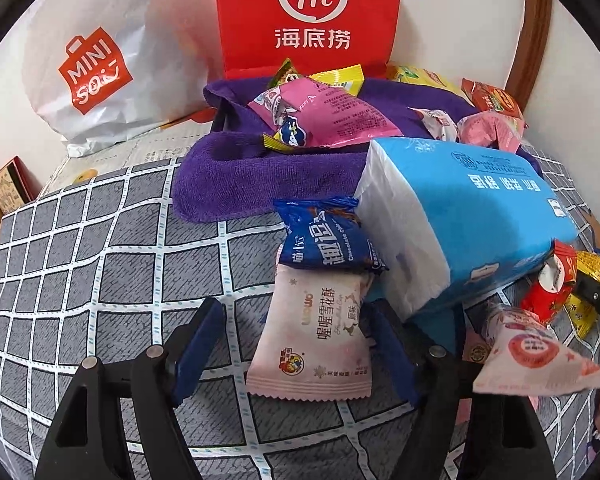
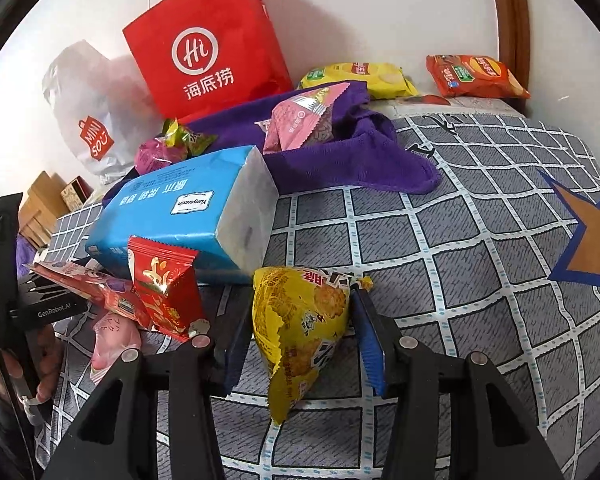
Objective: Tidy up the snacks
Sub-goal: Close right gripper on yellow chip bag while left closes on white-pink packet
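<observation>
**Inspector:** Left gripper [image 1: 292, 344]?

**Assistant:** Spread, straddling the pale pink packet [image 1: 316, 340] lying flat on the checked cover [image 1: 100, 240]. The right pad is at the packet's edge; the left pad stands apart. Nothing is gripped. I judge it is set for a pinch across the packet's width.

**Inspector:** Right gripper [image 2: 300, 340]?

**Assistant:** Pinching the yellow packet [image 2: 300, 328] across its puffed body, both pads against it. The packet stands on end, lower tip down by the cover.

**Inspector:** Remaining snacks?

**Assistant:** Scattered. A blue packet [image 1: 324, 236] leans on the tissue pack [image 1: 460, 220]; a red packet [image 2: 164, 284] lies by its other side. More sit on the purple towel [image 2: 340, 156] before the red bag [image 2: 208, 44], likely the destination, though I cannot confirm that.
</observation>
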A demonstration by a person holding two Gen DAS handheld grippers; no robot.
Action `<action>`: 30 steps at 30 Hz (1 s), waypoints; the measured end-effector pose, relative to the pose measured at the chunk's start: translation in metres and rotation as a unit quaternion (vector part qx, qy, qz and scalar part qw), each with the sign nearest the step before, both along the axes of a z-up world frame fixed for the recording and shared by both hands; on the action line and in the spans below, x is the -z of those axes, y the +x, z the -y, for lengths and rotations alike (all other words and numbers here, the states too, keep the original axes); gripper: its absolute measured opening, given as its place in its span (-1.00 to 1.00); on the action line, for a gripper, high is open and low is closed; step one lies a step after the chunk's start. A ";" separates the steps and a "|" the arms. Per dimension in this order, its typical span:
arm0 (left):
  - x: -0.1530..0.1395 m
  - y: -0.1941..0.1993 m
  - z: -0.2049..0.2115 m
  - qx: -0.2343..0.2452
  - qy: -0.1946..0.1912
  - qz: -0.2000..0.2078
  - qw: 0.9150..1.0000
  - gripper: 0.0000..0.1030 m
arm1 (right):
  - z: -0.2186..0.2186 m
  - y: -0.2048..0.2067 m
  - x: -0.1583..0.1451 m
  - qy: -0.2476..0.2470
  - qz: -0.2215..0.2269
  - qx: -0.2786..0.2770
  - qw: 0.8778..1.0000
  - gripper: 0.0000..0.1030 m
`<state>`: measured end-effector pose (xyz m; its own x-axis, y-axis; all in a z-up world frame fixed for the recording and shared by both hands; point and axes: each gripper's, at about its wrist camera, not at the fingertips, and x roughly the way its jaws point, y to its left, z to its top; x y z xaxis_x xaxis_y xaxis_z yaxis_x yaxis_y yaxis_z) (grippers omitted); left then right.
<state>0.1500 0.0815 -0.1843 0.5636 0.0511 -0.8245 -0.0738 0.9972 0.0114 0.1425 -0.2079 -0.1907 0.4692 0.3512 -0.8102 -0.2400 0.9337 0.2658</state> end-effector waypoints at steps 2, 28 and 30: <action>-0.001 -0.001 -0.001 -0.006 -0.001 0.005 1.000 0.12 | 0.000 0.000 0.000 0.000 0.001 0.000 1.000 -0.06; -0.008 -0.016 -0.013 -0.019 -0.034 -0.008 0.999 -0.16 | 0.009 -0.001 -0.002 0.036 0.003 0.009 0.999 -0.14; -0.008 -0.018 -0.014 -0.024 -0.033 -0.008 0.999 -0.17 | 0.011 -0.003 -0.005 0.043 0.010 0.010 0.999 -0.15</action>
